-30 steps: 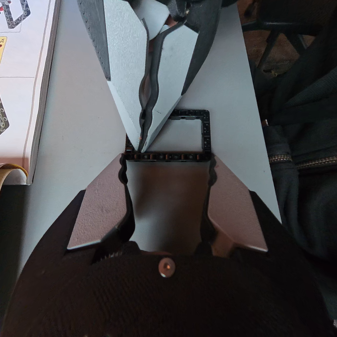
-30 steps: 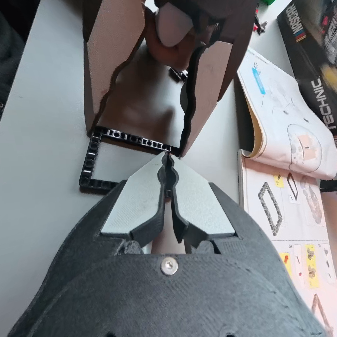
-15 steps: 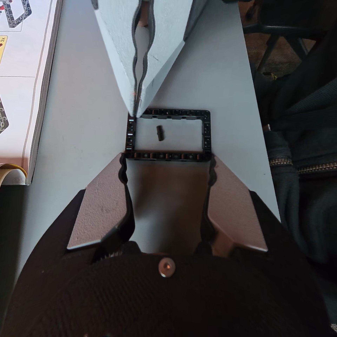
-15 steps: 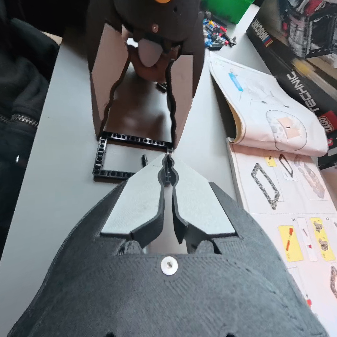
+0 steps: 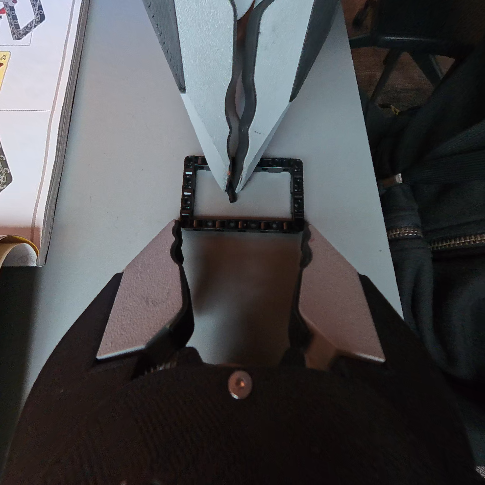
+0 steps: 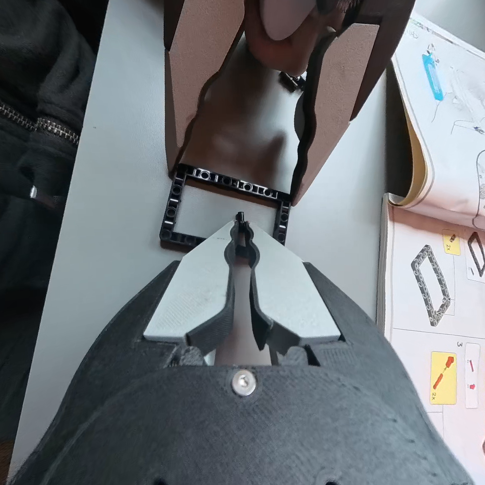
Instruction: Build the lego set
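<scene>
Inspector: Count the items.

Clerk: One black rectangular plastic beam frame with rows of round holes lies flat on the pale grey worktop. One small black plastic connector pin. One open paper instruction booklet on the worktop beside the frame. A few small dark loose parts lie farther off behind the brown fingers; their number cannot be told.

Inspector: Does the frame hold anything?

Clerk: Only the pin's tip hangs over its open middle; whether it touches the worktop cannot be told.

Inspector: The claws?

Clerk: The left claw, brown-faced, is spread wide, its two tips set against the outer corners of the frame's near long side. The right claw, grey-faced, is pressed together, pinching the pin at its very tips, the pin jutting out beyond them.
</scene>
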`<action>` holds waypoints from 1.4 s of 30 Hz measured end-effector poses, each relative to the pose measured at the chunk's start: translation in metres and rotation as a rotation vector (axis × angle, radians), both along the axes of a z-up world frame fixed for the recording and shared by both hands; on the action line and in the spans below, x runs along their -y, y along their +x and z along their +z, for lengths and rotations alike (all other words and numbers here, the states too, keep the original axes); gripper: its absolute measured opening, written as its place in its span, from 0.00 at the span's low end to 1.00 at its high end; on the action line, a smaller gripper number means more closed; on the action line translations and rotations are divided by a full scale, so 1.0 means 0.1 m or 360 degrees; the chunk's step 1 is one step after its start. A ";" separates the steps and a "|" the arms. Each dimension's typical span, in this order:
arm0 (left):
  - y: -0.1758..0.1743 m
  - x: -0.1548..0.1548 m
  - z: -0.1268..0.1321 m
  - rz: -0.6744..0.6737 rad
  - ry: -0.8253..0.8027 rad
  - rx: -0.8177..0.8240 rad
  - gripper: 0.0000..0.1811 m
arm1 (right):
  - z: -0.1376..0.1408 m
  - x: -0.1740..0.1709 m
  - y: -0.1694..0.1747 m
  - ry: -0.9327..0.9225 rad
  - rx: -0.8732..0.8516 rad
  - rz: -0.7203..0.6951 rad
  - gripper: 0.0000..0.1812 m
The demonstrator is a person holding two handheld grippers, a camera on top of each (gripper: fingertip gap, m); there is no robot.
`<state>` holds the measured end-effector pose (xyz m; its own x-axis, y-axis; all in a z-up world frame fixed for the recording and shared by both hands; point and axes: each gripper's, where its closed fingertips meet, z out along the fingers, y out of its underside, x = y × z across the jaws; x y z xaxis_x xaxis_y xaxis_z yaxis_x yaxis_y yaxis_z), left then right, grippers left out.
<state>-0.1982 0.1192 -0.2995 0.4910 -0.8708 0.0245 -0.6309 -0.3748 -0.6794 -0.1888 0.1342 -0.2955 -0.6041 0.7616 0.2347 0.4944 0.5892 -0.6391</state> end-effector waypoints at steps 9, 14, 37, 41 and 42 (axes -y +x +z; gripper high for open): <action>0.00 0.00 0.00 0.0000 0.0000 0.0000 0.50 | 0.01 -0.07 -0.18 -0.0041 -0.0100 -0.0213 0.00; 0.00 0.00 0.00 0.0000 0.0000 0.0000 0.50 | 0.05 -0.13 -0.22 0.0002 -0.0154 -0.0302 0.00; 0.00 0.00 0.00 0.0001 -0.0001 -0.0001 0.50 | 0.02 -0.15 -0.26 0.0781 -0.0287 -0.0391 0.00; -0.01 0.00 0.00 -0.0004 -0.0006 0.0003 0.50 | 0.03 -0.15 -0.27 0.0726 -0.0370 -0.0364 0.00; -0.01 0.00 0.00 -0.0009 -0.0008 0.0005 0.50 | 0.03 -0.14 -0.27 0.0723 -0.0386 -0.0334 0.00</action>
